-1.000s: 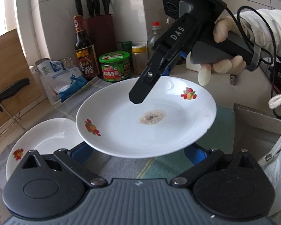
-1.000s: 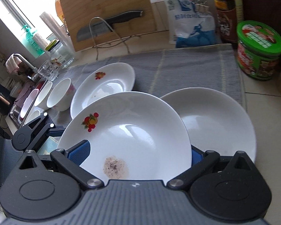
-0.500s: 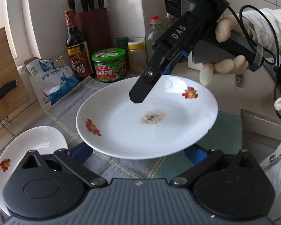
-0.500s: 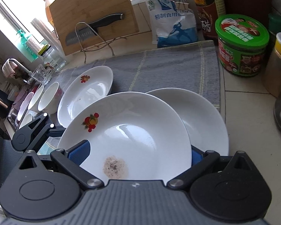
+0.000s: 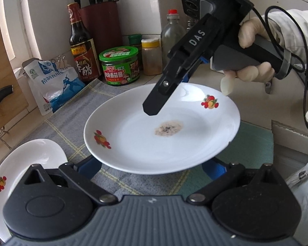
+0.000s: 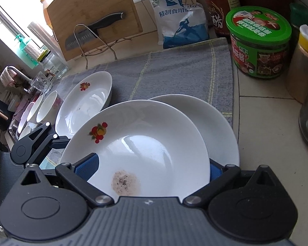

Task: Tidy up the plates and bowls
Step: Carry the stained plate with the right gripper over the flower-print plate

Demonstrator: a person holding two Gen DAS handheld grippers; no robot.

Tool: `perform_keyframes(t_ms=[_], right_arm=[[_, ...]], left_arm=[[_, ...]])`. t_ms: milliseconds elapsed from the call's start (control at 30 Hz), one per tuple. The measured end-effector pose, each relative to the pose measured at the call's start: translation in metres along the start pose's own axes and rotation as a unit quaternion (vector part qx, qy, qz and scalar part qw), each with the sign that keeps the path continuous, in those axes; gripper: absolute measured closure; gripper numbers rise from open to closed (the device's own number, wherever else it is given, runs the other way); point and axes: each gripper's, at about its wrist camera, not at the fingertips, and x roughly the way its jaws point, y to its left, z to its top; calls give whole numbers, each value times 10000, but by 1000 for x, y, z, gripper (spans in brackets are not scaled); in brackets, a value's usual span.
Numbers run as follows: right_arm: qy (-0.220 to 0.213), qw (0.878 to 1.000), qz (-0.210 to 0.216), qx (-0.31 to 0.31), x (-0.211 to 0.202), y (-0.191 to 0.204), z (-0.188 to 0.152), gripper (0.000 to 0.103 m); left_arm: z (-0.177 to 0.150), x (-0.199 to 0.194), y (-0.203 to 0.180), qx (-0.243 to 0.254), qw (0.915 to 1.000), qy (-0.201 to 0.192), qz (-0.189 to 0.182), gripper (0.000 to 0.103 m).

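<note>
We hold a soiled plate (image 5: 162, 129) in the air above the grey cloth (image 5: 71, 121), and the step in hand looks like carrying it to a stack. The right gripper (image 5: 154, 110) pinches the plate's far rim, one finger lying across the top; its own camera shows the plate wedged between the blue pads (image 6: 86, 167), so we judge it closed on the rim. The left gripper (image 5: 149, 170) sits wide open under the near rim, its pads apart on either side, holding nothing. A plain plate (image 6: 215, 127) lies on the cloth just beyond and under the held one, a fruit-printed plate (image 6: 86, 104) lies to the left, and bowls (image 6: 45, 108) stand further left. Next we likely lower the held plate onto the plain one, kept level and centred, then release.
</note>
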Motion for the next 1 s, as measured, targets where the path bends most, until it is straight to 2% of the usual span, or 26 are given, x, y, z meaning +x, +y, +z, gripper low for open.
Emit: perform_keyframes(t_ms=[1000], right_arm=[[-44,9999,15,115,-6,-8,-6,0]], left_arm=[[-1,14,1,47,9999,95,-82,0]])
